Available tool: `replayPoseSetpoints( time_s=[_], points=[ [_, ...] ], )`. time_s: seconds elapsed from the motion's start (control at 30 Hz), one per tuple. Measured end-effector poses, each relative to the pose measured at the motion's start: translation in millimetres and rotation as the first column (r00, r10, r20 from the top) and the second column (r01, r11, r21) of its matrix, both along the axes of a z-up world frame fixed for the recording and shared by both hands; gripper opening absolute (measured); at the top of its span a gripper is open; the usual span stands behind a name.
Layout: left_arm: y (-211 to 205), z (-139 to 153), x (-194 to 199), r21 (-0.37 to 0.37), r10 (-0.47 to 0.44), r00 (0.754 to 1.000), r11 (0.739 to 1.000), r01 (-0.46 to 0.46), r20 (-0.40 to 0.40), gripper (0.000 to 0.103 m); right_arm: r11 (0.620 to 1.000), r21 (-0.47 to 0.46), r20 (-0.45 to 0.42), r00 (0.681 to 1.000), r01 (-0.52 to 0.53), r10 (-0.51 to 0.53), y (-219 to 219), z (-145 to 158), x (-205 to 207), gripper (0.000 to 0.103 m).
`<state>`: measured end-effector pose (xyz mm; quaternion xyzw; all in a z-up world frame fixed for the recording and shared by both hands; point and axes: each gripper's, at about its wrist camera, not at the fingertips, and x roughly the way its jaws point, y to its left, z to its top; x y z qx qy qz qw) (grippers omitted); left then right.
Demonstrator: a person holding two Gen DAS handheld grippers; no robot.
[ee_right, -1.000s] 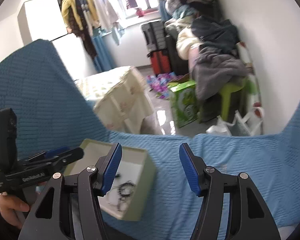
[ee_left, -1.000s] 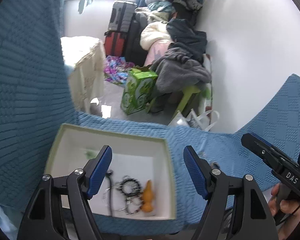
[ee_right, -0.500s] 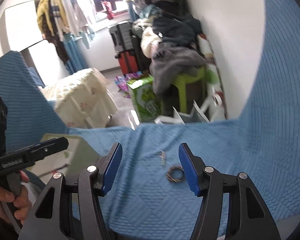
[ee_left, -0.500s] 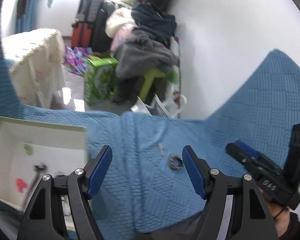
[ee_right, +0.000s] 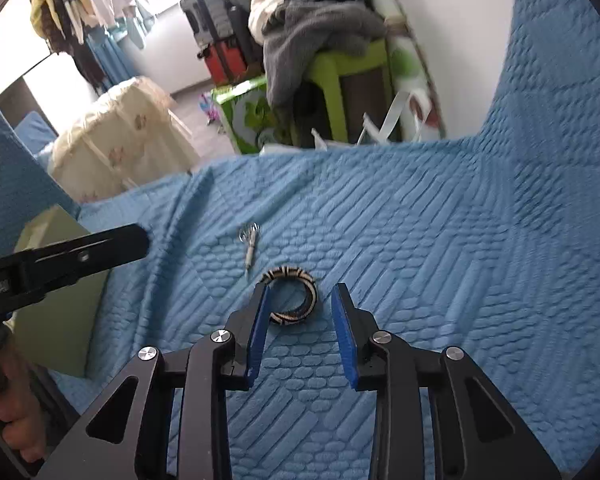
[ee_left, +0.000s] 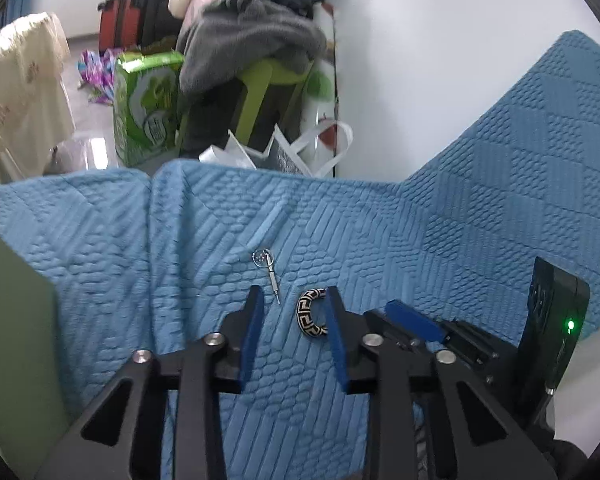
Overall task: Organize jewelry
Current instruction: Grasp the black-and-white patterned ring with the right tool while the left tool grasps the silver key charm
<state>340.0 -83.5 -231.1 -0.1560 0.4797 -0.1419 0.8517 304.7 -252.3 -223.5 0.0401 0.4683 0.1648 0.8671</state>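
two pieces left on the quilt, neither picked up yet

the patterned bangle (ee_right: pixel 294 294) and the small silver pendant (ee_left: pixel 269 269) lie on the blue quilt (ee_left: pixel 440 232), outside the green box (ee_right: pixel 56 284) at left. the left gripper (ee_left: pixel 294 300) and right gripper (ee_right: pixel 300 296) hang just over the bangle; their jaws have just been closing, narrowed but gripping nothing, the bangle partly between the tips. by my reading, both pieces remain to be boxed.

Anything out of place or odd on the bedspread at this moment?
Two jewelry pieces lie loose on the blue quilted bedspread instead of in the pale green box to the left: a black-and-cream patterned bangle and a small silver pendant just beyond it. Nothing looks spilled or damaged.
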Motion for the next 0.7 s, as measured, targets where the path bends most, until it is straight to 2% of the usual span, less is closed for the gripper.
replayPoseSetpoints(
  time_s=[0.17, 0.23, 0.3, 0.4, 0.5, 0.7],
  points=[
    [-10, -32, 20, -0.002, -0.012, 0.999, 1.000, 0.012, -0.041, 0.025, 0.999, -0.026, -0.028, 0.999, -0.026, 0.025, 5, -19, 10, 0.025],
    [-12, -41, 27, -0.004, -0.015, 0.998, 1.000, 0.015, -0.054, 0.024, 0.999, -0.030, -0.039, 0.999, -0.032, 0.031, 6, -26, 13, 0.017],
    [-16, -51, 35, -0.013, -0.029, 0.997, 1.000, 0.028, -0.074, 0.023, 0.998, -0.045, -0.041, 0.999, -0.032, 0.030, 7, -32, 14, 0.015],
    [-19, -58, 41, -0.004, -0.036, 0.996, 0.999, 0.036, -0.082, 0.018, 0.998, -0.051, -0.054, 0.998, -0.047, 0.044, 10, -39, 15, 0.011],
    [-22, -61, 42, 0.007, -0.034, 0.996, 0.999, 0.035, -0.080, 0.018, 0.995, -0.076, -0.040, 0.997, -0.067, 0.064, 12, -37, 13, 0.004],
    [-27, -70, 48, 0.062, -0.032, 0.996, 0.997, 0.037, -0.079, 0.018, 0.997, -0.080, -0.027, 1.000, -0.017, 0.015, 2, -31, 11, 0.004]
  ],
)
